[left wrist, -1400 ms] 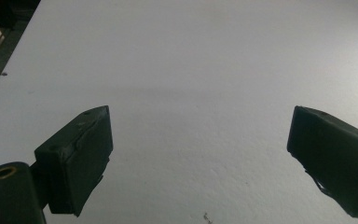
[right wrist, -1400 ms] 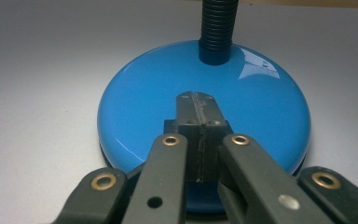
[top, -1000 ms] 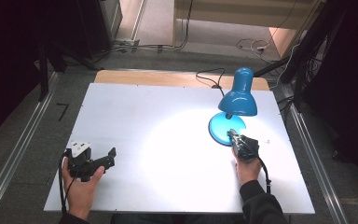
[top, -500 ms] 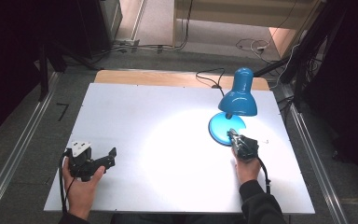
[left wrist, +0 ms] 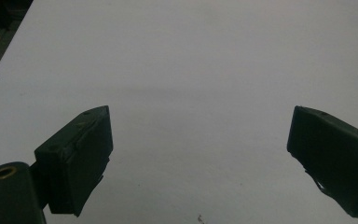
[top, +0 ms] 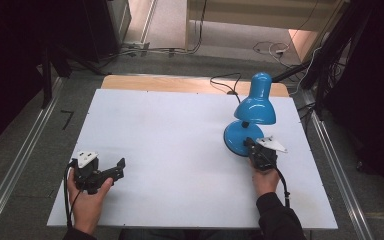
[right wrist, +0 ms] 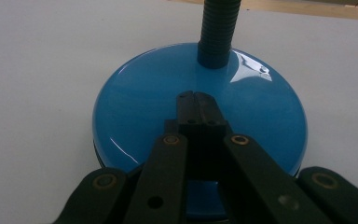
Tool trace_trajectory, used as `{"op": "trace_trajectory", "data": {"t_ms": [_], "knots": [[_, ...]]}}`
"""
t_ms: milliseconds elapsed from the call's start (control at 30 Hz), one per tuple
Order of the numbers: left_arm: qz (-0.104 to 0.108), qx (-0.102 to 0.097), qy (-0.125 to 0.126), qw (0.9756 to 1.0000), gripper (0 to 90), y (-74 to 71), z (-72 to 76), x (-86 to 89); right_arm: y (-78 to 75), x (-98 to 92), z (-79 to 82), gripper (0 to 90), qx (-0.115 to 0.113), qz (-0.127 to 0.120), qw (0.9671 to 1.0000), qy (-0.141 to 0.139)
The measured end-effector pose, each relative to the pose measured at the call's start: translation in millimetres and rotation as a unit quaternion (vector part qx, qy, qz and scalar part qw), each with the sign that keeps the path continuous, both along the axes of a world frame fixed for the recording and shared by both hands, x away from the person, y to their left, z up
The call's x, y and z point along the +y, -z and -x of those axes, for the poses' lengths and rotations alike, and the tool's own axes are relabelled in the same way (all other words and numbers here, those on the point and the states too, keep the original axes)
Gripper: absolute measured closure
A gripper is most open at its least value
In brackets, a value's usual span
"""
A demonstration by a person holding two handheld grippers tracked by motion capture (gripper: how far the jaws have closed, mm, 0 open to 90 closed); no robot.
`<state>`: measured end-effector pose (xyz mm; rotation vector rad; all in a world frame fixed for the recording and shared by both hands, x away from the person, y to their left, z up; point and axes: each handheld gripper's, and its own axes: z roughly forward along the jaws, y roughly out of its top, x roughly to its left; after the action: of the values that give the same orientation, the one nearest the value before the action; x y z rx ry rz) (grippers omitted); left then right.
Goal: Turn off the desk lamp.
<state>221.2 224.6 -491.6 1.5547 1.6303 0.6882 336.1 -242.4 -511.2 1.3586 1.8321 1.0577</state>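
Note:
A blue desk lamp [top: 255, 106] stands at the right of the white table [top: 170, 125], its shade bent down over its round base [top: 236, 136] and its light off. My right gripper [top: 248, 143] is shut, jaws pressed together with nothing between them. In the right gripper view its tips [right wrist: 195, 100] lie on top of the glossy base [right wrist: 130, 112], just in front of the ribbed neck [right wrist: 218, 32]. My left gripper [top: 119, 168] rests at the table's front left, open. In the left gripper view [left wrist: 200, 158] its jaws stand wide apart over bare table.
The lamp's black cord [top: 225, 82] runs off the table's far edge. A wooden strip [top: 180, 83] borders that edge. Metal rails [top: 25, 150] run along both sides of the table, with dark floor and cables beyond.
The bright pool of light on the table under the lamp shade has gone out. Neither hand has visibly moved.

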Motion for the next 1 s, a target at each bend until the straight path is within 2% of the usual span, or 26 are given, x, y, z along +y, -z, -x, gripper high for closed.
{"op": "trace_trajectory", "data": {"t_ms": [333,567,767,833,933,1000], "knots": [[0.001,0.001,0.000,1.0000,7.5,0.3,0.0,1.3,0.1,2.3,-5.4,88.3,-0.001,0.010,0.9999,-0.004],[0.005,-0.002,-0.003,1.0000,7.4,-0.6,0.9,2.7,-0.4,2.7,-5.5,88.0,0.000,0.006,1.0000,-0.004],[0.009,-0.003,-0.006,0.9999,7.5,-0.7,1.9,6.0,-2.7,-4.4,-6.8,87.8,0.006,-0.008,0.9999,0.002],[0.009,-0.002,-0.006,0.9999,7.5,-0.7,2.2,6.0,-5.1,-7.0,-6.2,87.7,0.007,-0.015,0.9998,-0.006],[0.009,-0.002,-0.006,0.9999,7.5,-0.7,2.1,6.0,-7.7,-6.8,-4.3,87.6,0.005,-0.007,0.9998,-0.021],[0.009,-0.002,-0.007,0.9999,7.5,-0.6,1.9,5.7,-9.0,-8.1,-4.3,82.3,0.009,-0.009,0.9996,-0.025]]}}
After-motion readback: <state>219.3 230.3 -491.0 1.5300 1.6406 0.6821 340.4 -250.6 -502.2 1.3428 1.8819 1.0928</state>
